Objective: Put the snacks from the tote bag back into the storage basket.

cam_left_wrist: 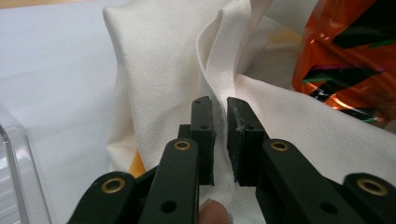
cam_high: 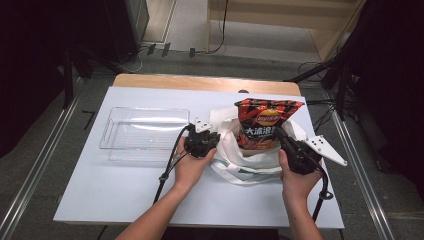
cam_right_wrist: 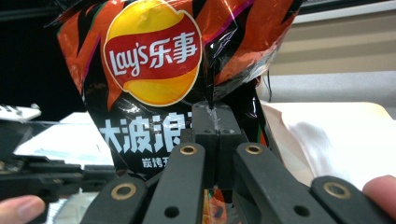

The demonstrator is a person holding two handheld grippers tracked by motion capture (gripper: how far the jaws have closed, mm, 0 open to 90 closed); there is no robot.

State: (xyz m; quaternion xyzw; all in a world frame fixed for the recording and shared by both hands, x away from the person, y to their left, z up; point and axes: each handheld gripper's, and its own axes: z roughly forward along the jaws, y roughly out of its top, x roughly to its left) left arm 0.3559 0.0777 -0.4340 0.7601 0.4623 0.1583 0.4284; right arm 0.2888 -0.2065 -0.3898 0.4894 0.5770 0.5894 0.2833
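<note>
Forearms come in nearest the camera, each hand holding a gripper on either side of the tote bag (cam_high: pixel 250 162), which serves as landmark.

Worktop (cam_high: pixel 125 195): white sheet, carries everything. Clear tray (cam_high: pixel 145 132) lies well left of the tote bag, empty, apart from it.

Tote bag: white cloth, slumped, mouth open upward, sitting centre-right on the worktop. Chip bag (cam_high: pixel 265 122) stands upright in the mouth, long axis vertical, upper half above the rim, lower part inside. Looks: glossy orange and black foil, red-yellow Lay's roundel (cam_right_wrist: pixel 152 58), white characters below it, crinkled top seam.

Key relation: chip bag rises straight up out of the tote bag, directly ahead of the right gripper (cam_right_wrist: pixel 212 109), so the way out is upward along that long axis while the cloth stays down. Right hand is the nearer one to the chip bag.

Right gripper, at the tote bag's right edge: clenched on the chip bag's foil, pinching a fold at its right front face.

Left gripper (cam_left_wrist: pixel 219 105), at the tote bag's left rim: clamped on a fold of the white cloth, thin fabric between the pads, apparently holding the mouth open.
</note>
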